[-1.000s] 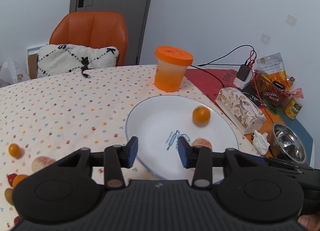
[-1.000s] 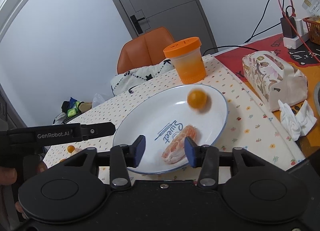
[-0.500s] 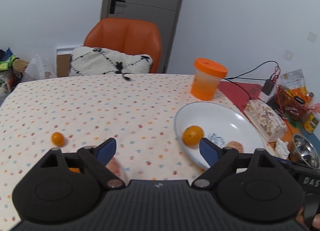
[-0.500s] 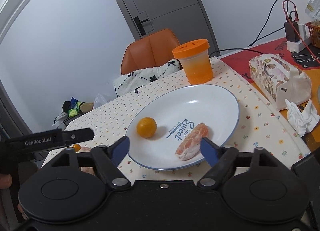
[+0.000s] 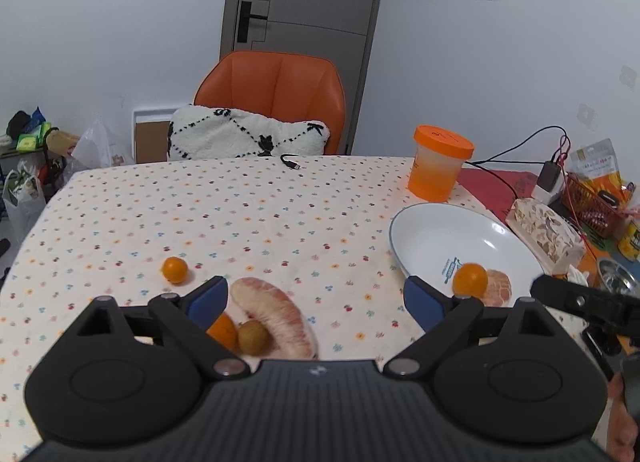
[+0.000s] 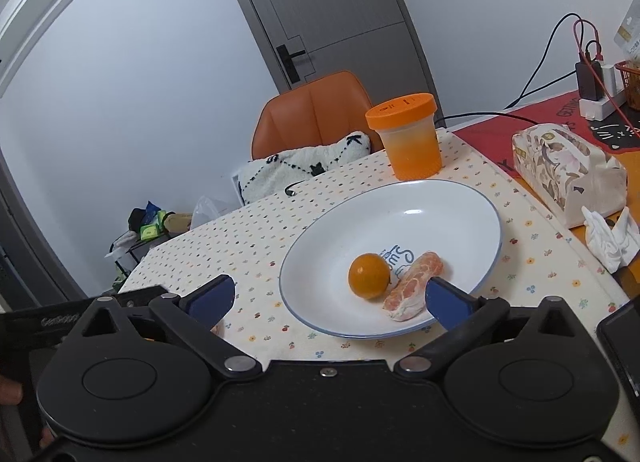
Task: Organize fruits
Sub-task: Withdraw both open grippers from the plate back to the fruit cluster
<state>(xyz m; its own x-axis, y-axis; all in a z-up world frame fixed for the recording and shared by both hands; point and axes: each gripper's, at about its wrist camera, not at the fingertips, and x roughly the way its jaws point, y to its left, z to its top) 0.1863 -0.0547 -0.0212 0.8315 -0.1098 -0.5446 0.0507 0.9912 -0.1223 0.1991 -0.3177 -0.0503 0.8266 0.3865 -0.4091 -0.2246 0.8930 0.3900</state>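
Pomelo segment [image 5: 276, 316] on tablecloth between wide-spread left gripper [image 5: 316, 298]; right gripper [image 6: 326, 300] likewise spread.

White plate [image 6: 472, 202], blue rim, holds small orange [image 6: 369, 275] touching a peeled pink citrus segment [image 6: 414, 286] at its 3 o'clock. On cloth: long pomelo segment [image 5: 276, 316], brown round fruit [image 5: 253, 337] and half-hidden orange [image 5: 222, 331] touching it, lone kumquat [image 5: 175, 269] at 10 o'clock.

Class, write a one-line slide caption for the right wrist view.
Open right gripper faces a white blue-rimmed plate holding a small orange fruit and a peeled pink citrus segment.
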